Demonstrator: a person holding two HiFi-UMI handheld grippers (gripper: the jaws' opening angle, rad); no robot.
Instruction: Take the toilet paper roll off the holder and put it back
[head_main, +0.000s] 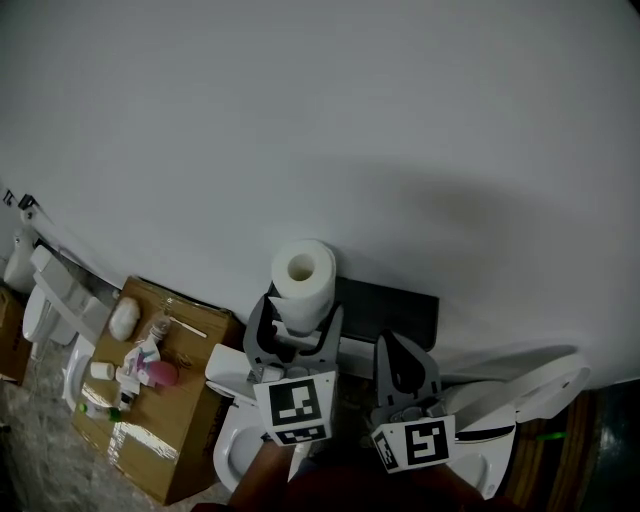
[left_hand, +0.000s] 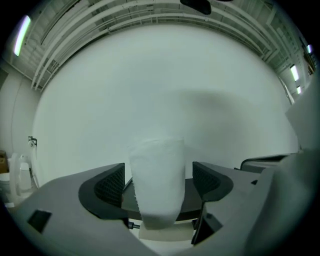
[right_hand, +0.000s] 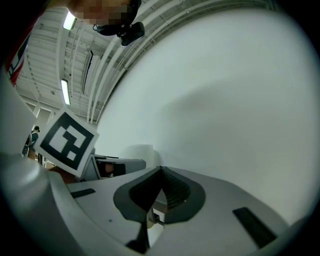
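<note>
Head view: roll (head_main: 303, 278) at holder's (head_main: 395, 308) left end.
Left claw (left_hand: 159, 185): apart around roll, not pressing.
Right claw (right_hand: 161, 175): together, empty.

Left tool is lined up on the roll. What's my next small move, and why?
Probably close the left tool on the roll. Its jaws stand open with the roll upright between them. The pads are clear of the paper on both sides, so nothing is gripped yet. The right tool is shut and empty, off to the side.
</note>
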